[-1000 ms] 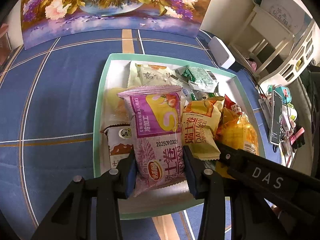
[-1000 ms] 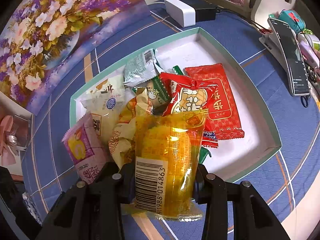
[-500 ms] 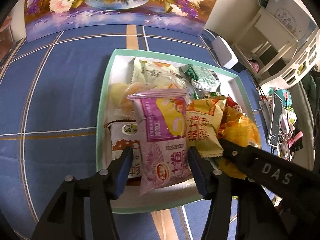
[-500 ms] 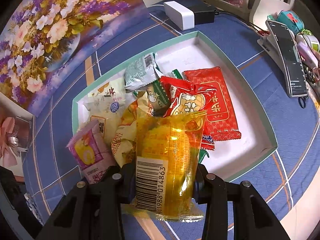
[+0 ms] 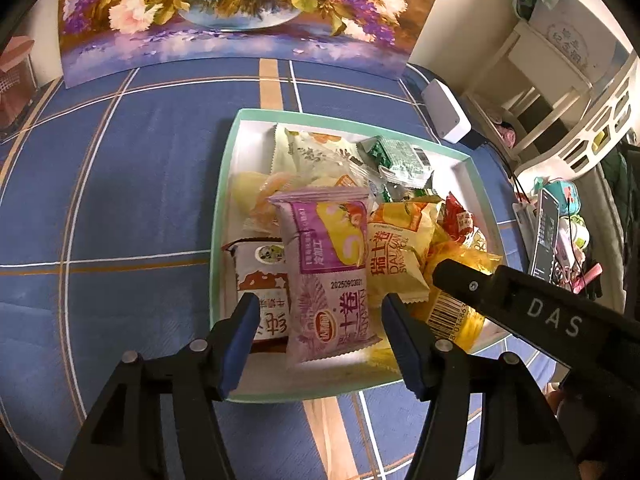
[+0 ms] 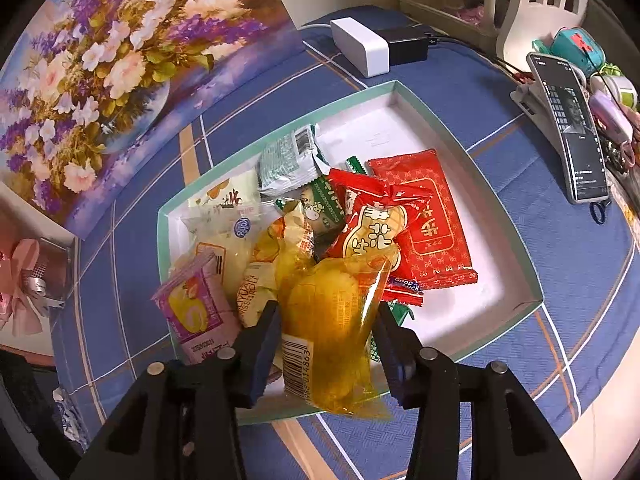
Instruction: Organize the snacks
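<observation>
A white tray with a teal rim point(image 5: 252, 148) point(image 6: 380, 132) holds several snack packs. My left gripper point(image 5: 316, 344) hangs over its near edge. Its jaws are opening, and the pink-purple pack point(image 5: 328, 264) point(image 6: 196, 312) lies between them with a gap at each pad. My right gripper point(image 6: 326, 344) hangs beside it, jaws also opening. The clear yellow pack with a barcode point(image 6: 332, 320) point(image 5: 452, 312) sags tilted between them onto the pile, and its right side is off the pad. One right finger point(image 5: 520, 300) crosses the left wrist view.
A red pack point(image 6: 424, 220) and a green pack point(image 6: 288, 160) lie further back in the tray. On the blue checked cloth stand a white box point(image 6: 360, 46), a phone on a stand point(image 6: 572, 128) and a flower painting point(image 5: 240, 12). The table edge runs at lower right.
The left jaws spread off the pink-purple pack, which now rests in the tray. The right jaws widened slightly and the yellow pack slumped down and tilted.
</observation>
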The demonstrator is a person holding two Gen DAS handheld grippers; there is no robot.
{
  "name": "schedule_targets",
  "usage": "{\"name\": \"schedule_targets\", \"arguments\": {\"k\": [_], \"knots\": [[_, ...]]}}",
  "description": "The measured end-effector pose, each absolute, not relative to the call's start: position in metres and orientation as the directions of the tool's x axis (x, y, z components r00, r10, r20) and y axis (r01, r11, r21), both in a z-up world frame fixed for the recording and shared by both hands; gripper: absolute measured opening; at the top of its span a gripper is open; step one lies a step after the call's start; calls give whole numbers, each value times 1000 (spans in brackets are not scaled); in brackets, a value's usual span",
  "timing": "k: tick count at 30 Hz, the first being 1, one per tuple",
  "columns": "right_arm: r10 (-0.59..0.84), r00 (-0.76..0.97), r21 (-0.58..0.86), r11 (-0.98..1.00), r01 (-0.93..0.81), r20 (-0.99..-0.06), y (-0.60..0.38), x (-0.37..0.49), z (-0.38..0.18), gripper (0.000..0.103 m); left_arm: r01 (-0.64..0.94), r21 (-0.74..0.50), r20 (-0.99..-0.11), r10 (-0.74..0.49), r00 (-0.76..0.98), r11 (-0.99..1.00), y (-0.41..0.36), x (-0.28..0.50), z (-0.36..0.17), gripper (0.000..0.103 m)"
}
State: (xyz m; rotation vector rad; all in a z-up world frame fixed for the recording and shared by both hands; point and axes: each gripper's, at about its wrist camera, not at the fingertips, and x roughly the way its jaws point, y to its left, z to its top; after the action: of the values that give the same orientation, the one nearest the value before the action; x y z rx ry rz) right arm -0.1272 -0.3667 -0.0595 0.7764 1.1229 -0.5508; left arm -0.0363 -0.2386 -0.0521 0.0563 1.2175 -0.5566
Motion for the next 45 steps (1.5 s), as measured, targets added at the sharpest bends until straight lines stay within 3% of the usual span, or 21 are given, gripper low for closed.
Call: {"name": "schedule_targets", "arguments": {"k": [11, 23, 25, 31, 33, 38, 40, 43, 45], "knots": [[-26, 362, 266, 629, 731, -932, -366, -128, -52, 51, 377, -267, -892, -376, 252, 887, -218, -28, -41, 64], [-47, 350, 235, 658, 716, -936, -360, -123, -48, 50, 202, -294, -880, -347, 324, 934, -174, -7, -33, 64], [-51, 347, 226, 668, 709, -937, -358, -122, -47, 51, 179, -282, -884, -328, 332, 942, -167, -3, -34, 69], [-60, 339, 205, 694, 690, -939, -352, -117, -45, 60, 97, -205, -899, -226, 376, 974, -146, 8, -34, 81], [-64, 335, 195, 703, 684, -940, -350, -115, -45, 71, 80, -180, -899, -197, 392, 980, -140, 10, -34, 89], [-72, 331, 182, 717, 672, -941, -345, -110, -46, 80, 68, -120, -893, -137, 429, 990, -134, 13, -33, 89], [-73, 330, 179, 721, 669, -941, -345, -108, -48, 84, 75, -105, -894, -127, 430, 992, -136, 13, -35, 97], [-74, 326, 174, 724, 667, -943, -343, -106, -52, 89, 85, -90, -897, -118, 427, 992, -140, 14, -39, 98], [-69, 330, 179, 726, 664, -942, -343, -106, -54, 103, 90, -78, -901, -109, 420, 993, -142, 13, -42, 98]]}}
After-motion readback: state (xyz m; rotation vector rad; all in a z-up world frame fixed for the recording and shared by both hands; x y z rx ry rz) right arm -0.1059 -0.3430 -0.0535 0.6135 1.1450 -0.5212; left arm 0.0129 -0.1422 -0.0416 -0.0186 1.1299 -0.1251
